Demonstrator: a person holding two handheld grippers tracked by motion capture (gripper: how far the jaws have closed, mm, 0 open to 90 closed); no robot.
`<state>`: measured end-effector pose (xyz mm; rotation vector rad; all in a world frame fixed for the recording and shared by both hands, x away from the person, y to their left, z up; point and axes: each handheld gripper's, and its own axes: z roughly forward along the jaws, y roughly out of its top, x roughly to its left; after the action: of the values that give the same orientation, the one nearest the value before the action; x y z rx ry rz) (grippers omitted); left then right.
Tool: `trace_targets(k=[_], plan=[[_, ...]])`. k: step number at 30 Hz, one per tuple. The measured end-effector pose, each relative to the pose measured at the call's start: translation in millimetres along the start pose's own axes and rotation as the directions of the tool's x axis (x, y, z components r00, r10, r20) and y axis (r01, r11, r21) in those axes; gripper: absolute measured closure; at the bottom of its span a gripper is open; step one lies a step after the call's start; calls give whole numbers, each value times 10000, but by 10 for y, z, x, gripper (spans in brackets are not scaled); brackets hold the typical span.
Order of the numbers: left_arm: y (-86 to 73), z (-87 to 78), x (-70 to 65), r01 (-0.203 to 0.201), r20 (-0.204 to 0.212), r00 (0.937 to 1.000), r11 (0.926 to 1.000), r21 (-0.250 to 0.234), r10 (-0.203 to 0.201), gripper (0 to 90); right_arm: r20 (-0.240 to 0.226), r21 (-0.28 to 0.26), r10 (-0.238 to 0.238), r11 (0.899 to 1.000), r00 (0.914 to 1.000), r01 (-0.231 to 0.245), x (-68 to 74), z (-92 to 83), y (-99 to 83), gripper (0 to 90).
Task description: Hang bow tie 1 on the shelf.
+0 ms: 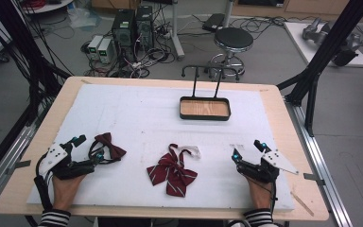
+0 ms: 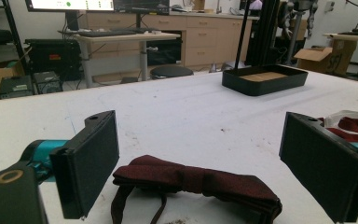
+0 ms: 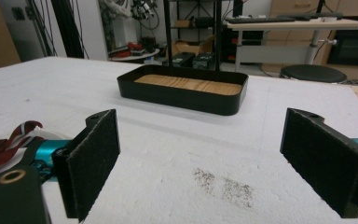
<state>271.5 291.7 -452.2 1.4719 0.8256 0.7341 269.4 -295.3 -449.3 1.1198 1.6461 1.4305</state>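
Left gripper [image 1: 89, 147] is held low on the table [image 1: 137, 104], jaws wide open; dark red bow tie [image 2: 196, 182] is seen lying between them, not pinched. In the high view that bow tie [image 1: 109, 144] sits at the table's left. Right gripper [image 1: 247, 150] rests at the right, jaws wide open, nothing between. Striped bow tie [image 1: 172, 171] lies mid-table between both grippers. Black tray [image 1: 204, 116] is placed further back.

No text, label, brand, number or sign is legible: the monitor [image 2: 98, 4] behind the table shows a bright screen whose content is too small to read, and the marking on the cardboard box [image 2: 318, 59] at the right is too blurred to resolve.
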Motion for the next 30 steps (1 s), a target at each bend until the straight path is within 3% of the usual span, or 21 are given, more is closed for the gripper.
trace_targets(k=[4,11,12,14,15,18,20,21,22,25,27,28,29,30], plan=[[0,-1,-3,-18,-12,10000,10000,-19,18,123,-141,218,-71,9997,9999,75,-1,-7,64,110],[-3,-3,-12,-71,-67,10000,9999,-96,70,123,-1005,485,-109,9987,9949,158,76,-11,313,110],[-3,-3,-13,-66,-63,10000,9999,-103,66,123,-1330,680,-150,9974,9910,242,129,-3,401,110],[-3,-5,-10,-57,-83,9999,9999,-89,56,123,-1452,745,-170,9968,9893,281,148,2,429,110],[-3,-5,-10,-44,-82,10000,9999,-95,44,123,-1820,963,-219,9945,9830,400,212,21,508,110],[-4,-4,-12,-65,-85,9999,9999,-100,64,123,-2137,1104,-393,9918,9761,641,264,39,567,110],[-4,-4,-11,-70,-87,9999,9999,-96,69,123,-2484,1274,-612,9873,9667,953,332,57,627,110],[-3,-5,-11,-61,-98,9999,9999,-94,60,123,-2895,1478,-779,9811,9540,1250,405,86,688,110],[-3,-7,-11,-68,-91,9999,9999,-90,67,123,-2895,1478,-779,9811,9540,1250,405,86,688,110],[-4,-5,-11,-48,-92,9999,9999,-98,47,123,-3440,1791,-936,9702,9343,1631,505,158,766,110],[-3,-5,-10,-44,-91,9999,9999,-93,43,123,-3569,1898,-932,9670,9295,1699,533,176,782,110],[-4,-5,-10,-34,-90,10000,9999,-96,33,123,-3827,2082,-943,9604,9190,1852,591,218,812,111],[-3,-5,-9,-35,-90,10000,9999,-97,34,123,-3827,2082,-943,9604,9190,1852,591,218,812,111],[-4,-5,-9,-29,-90,10000,9999,-99,28,123,-4049,2234,-975,9536,9091,2017,652,254,838,111]])
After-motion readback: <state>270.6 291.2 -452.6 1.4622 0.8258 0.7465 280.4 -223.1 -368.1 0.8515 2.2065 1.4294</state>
